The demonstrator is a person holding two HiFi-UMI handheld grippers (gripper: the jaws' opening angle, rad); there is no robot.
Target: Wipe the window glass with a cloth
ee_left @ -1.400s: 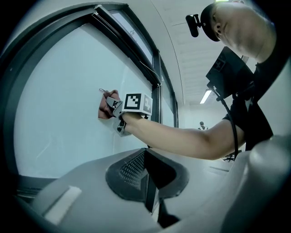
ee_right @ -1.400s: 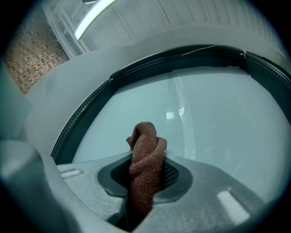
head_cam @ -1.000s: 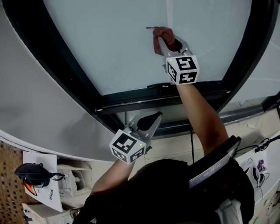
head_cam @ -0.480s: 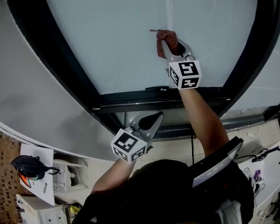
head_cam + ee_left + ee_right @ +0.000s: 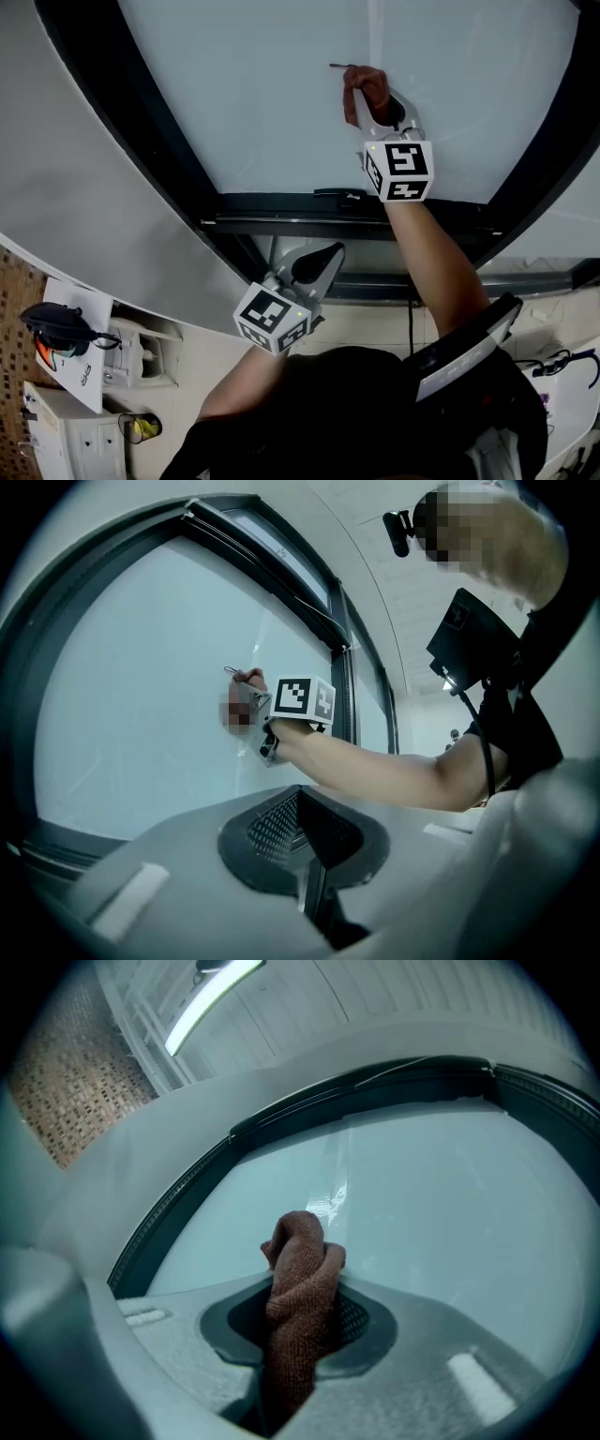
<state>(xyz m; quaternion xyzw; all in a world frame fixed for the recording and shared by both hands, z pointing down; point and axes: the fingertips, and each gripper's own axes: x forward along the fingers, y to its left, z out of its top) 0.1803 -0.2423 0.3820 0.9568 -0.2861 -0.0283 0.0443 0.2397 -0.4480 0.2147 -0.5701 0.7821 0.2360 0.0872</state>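
A brown cloth [image 5: 366, 89] is pinched in my right gripper [image 5: 370, 98], which is raised and presses it against the pale window glass [image 5: 262, 103]. In the right gripper view the bunched cloth [image 5: 300, 1283] stands between the shut jaws, its tip at the glass [image 5: 450, 1204]. My left gripper [image 5: 319, 258] hangs lower, below the black window frame [image 5: 309, 206], shut with nothing in it. The left gripper view shows its closed jaws [image 5: 305, 846] and, beyond them, the right gripper [image 5: 246, 691] with the cloth on the glass [image 5: 131, 724].
A thick black frame [image 5: 122, 131] curves around the pane. White wall [image 5: 56, 187] lies to the left. Below left are white equipment [image 5: 66, 412] and a black object [image 5: 61, 323] on a white sheet. Cables lie at the lower right [image 5: 562, 361].
The right gripper with the cloth has shifted a little to the right across the glass. The left gripper has stayed about where it was.
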